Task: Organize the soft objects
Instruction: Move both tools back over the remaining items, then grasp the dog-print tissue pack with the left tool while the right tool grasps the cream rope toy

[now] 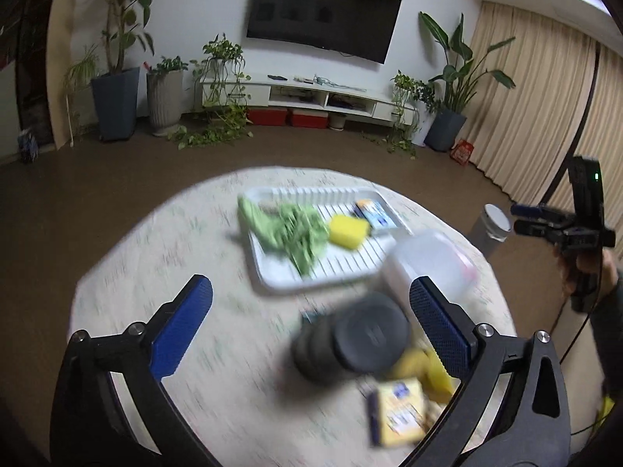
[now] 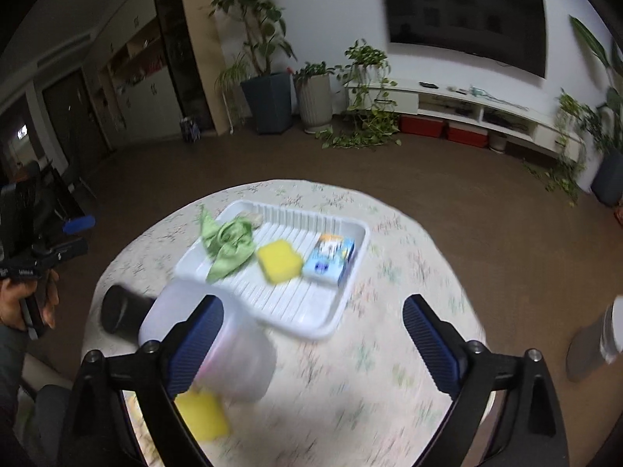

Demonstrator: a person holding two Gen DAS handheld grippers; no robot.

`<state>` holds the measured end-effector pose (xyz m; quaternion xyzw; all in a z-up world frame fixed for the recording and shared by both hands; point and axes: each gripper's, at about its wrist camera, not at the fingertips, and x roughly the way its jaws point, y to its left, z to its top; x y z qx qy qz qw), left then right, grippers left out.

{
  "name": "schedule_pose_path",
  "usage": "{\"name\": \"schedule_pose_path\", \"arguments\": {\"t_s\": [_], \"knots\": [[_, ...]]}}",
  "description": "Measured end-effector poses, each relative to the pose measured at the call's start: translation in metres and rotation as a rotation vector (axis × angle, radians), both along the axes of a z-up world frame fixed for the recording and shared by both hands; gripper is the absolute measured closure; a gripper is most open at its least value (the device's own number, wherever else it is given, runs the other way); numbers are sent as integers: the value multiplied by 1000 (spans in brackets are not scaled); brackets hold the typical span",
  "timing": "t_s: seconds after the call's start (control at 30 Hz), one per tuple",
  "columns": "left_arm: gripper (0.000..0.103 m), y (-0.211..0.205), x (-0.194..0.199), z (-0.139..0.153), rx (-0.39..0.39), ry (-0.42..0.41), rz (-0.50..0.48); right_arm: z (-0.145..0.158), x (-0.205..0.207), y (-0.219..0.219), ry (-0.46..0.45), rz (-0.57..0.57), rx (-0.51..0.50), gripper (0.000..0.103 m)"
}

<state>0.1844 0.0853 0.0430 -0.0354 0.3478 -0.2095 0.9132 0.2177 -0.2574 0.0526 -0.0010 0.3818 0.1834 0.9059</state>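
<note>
Partly done, by the look: cloth [image 2: 229,245], sponge [image 2: 278,261] and tissue pack [image 2: 329,258] lie in tray [image 2: 311,327]. Second sponge [image 2: 202,414] and wrapped pack [image 1: 399,408] remain on table [image 2: 350,389]. Left gripper [image 1: 311,323] and right gripper [image 2: 313,344] both spread, empty.

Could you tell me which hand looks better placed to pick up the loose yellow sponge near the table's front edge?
Probably the left: the loose yellow sponge lies just beside the left gripper, whose fingers are open. The right gripper has the translucent container in its way.
</note>
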Motion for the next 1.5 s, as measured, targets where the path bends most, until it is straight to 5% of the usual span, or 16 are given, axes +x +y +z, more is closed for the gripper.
{"name": "schedule_pose_path", "arguments": {"t_s": [0.23, 0.53, 0.73, 1.23, 1.5], "knots": [[0, -21, -81, -46, -10, 33, 12, -33, -102, 15, 4, -20, 65, 4], [0, -32, -128, -101, -35, 150, 57, -77, -198, 74, 4, -15, 52, 4], [0, -26, -144, -90, -36, 92, 87, -94, -207, 120, -3, 34, 4, 6], [0, -18, -146, -95, -68, 108, 117, -120, -186, 163, 48, 56, -58, 24], [0, -26, -142, -95, -47, 129, 101, -124, -185, 169, 49, 84, -102, 80]]}}
